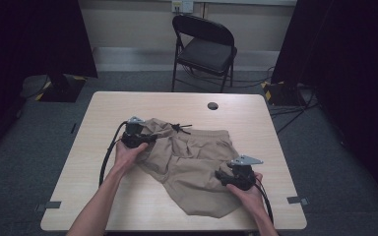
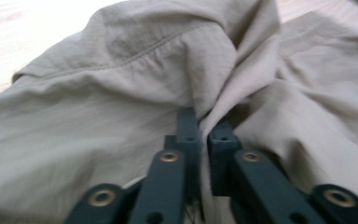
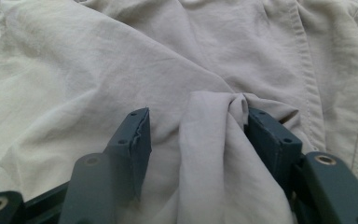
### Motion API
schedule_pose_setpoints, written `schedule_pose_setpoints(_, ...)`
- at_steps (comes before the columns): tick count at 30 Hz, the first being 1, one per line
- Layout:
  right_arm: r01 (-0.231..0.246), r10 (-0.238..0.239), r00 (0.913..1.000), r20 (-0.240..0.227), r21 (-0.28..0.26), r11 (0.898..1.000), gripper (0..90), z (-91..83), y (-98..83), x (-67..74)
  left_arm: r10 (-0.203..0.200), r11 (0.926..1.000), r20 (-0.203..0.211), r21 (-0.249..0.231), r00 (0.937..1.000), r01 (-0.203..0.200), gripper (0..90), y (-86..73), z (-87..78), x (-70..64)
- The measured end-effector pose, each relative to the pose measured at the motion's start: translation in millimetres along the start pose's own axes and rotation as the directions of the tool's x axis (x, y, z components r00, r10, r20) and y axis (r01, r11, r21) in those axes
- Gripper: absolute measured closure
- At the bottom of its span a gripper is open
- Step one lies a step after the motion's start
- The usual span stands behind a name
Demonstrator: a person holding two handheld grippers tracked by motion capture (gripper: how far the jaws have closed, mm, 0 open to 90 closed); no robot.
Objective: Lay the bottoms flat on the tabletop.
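Jaws of left gripper (image 2: 204, 135) pinch unlabelled shorts (image 2: 121, 93).

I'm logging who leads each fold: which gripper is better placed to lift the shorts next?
Probably left: the left gripper is shut on a fold of the shorts. The right gripper stands open around a ridge, gripping nothing.

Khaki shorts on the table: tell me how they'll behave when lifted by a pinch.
The khaki shorts look thin and creased, so they will probably drape and sag. The left gripper is shut on a gathered fold, so the cloth bunches easily. The black drawstring may dangle. The fabric seems light and unlikely to slip from closed jaws.
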State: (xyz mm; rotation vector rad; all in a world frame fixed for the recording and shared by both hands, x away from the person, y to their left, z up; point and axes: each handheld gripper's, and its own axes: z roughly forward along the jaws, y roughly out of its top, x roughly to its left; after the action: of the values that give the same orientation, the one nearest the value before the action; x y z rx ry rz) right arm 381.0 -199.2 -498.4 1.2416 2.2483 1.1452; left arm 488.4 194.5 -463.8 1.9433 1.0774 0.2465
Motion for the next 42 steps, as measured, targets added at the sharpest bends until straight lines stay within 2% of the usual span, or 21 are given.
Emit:
schedule_pose_setpoints(2, 0.0, 0.0, 1.0, 0.004, 0.002, 1.0, 43.3, -0.2, 0.0, 0.3, 0.021, 0.9997, 0.009, -0.01, 0.9997, -0.021, 88.5, -5.3, -13.2, -2.7)
schedule_pose_setpoints(8, 0.0, 0.0, 1.0, 0.004, 0.0, 1.0, 43.2, 0.1, 0.0, 0.6, 0.037, 0.9957, 0.053, -0.086, 0.9979, -0.033, 88.9, -20.4, -58.5, -11.3)
schedule_pose_setpoints(10, -0.002, 0.002, 1.0, 0.005, 0.001, 1.0, 43.2, -0.1, 0.0, 0.5, 0.058, 0.9942, 0.053, -0.093, 0.9969, -0.053, 88.9, -26.8, -69.9, -15.5)
schedule_pose_setpoints(14, -0.005, 0.005, 1.0, 0.004, -0.001, 1.0, 43.2, 0.1, 0.0, 0.2, 0.062, 0.9919, 0.07, -0.115, 0.9956, -0.054, 88.9, -43.7, -86.9, -22.0)
schedule_pose_setpoints(16, -0.005, 0.005, 1.0, 0.004, -0.001, 1.0, 43.2, 0.1, 0.0, 0.2, 0.048, 0.9924, 0.086, -0.117, 0.9951, -0.038, 88.9, -55.7, -90.5, -25.4)
schedule_pose_setpoints(17, -0.004, 0.004, 1.0, 0.004, -0.001, 1.0, 43.2, 0.1, 0.0, 0.2, 0.066, 0.9931, 0.078, -0.101, 0.9948, -0.058, 88.9, -61.6, -91.1, -26.9)
schedule_pose_setpoints(18, -0.003, 0.003, 1.0, 0.003, -0.001, 1.0, 43.2, 0.1, 0.0, 0.3, 0.066, 0.9946, 0.076, -0.085, 0.9949, -0.06, 88.9, -67.9, -91.3, -28.4)
schedule_pose_setpoints(20, -0.002, 0.002, 1.0, 0.003, 0.0, 1.0, 43.1, 0.1, 0.0, 0.5, 0.039, 0.9971, 0.099, -0.07, 0.9943, -0.032, 88.9, -80.7, -90.9, -28.1)
schedule_pose_setpoints(22, -0.003, 0.003, 1.0, 0.004, 0.001, 1.0, 43.0, 0.1, 0.0, 0.7, 0.052, 0.9981, 0.08, -0.036, 0.9954, -0.049, 88.9, -91.4, -90.4, -29.1)
schedule_pose_setpoints(24, -0.002, 0.002, 1.0, 0.005, 0.002, 1.0, 43.0, 0.1, 0.0, 0.9, 0.026, 0.9994, 0.099, -0.025, 0.9948, -0.024, 88.9, -101.0, -91.2, -29.7)
schedule_pose_setpoints(28, 0.002, -0.002, 1.0, 0.009, 0.002, 1.0, 42.9, 0.1, 0.0, 1.0, 0.02, 0.9998, 0.107, 0.0, 0.9941, -0.02, 88.6, -117.4, -89.4, -29.2)
schedule_pose_setpoints(30, 0.013, -0.013, 0.9997, 0.019, 0.004, 1.0, 42.8, 0.3, 0.0, 2.7, 0.02, 0.9996, 0.097, 0.018, 0.9951, -0.022, 86.0, -119.7, -88.1, -27.8)
schedule_pose_setpoints(33, 0.018, -0.018, 0.9994, 0.028, 0.007, 1.0, 39.9, 0.5, 0.3, 4.8, -0.004, 0.9999, 0.1, -0.011, 0.995, 0.005, 79.4, -114.3, -93.3, -25.4)
schedule_pose_setpoints(35, 0.001, -0.002, 0.9997, 0.023, 0.021, 1.0, 34.9, -1.0, 2.2, 4.3, -0.011, 0.999, 0.1, -0.042, 0.9949, 0.015, 69.9, -108.6, -98.8, -25.5)
schedule_pose_setpoints(36, 0.001, -0.002, 0.9997, 0.024, 0.025, 1.0, 33.8, -1.7, 3.2, 3.4, -0.004, 0.9987, 0.09, -0.049, 0.996, 0.008, 66.7, -105.1, -102.0, -25.7)
schedule_pose_setpoints(38, -0.009, 0.008, 0.9997, 0.021, 0.037, 0.999, 31.2, -3.2, 6.7, 3.1, -0.009, 0.9976, 0.069, -0.068, 0.9976, 0.014, 53.8, -96.9, -108.3, -25.2)
schedule_pose_setpoints(40, -0.009, 0.009, 0.9999, 0.014, 0.026, 1.0, 30.4, -5.6, 12.2, 3.4, -0.006, 0.9958, 0.051, -0.091, 0.9987, 0.011, 43.2, -88.3, -113.8, -24.5)
schedule_pose_setpoints(42, 0.0, 0.0, 0.9999, 0.013, 0.005, 1.0, 30.1, -9.3, 17.4, 4.6, 0.001, 0.9942, 0.047, -0.107, 0.9989, 0.004, 37.0, -78.9, -117.6, -23.3)
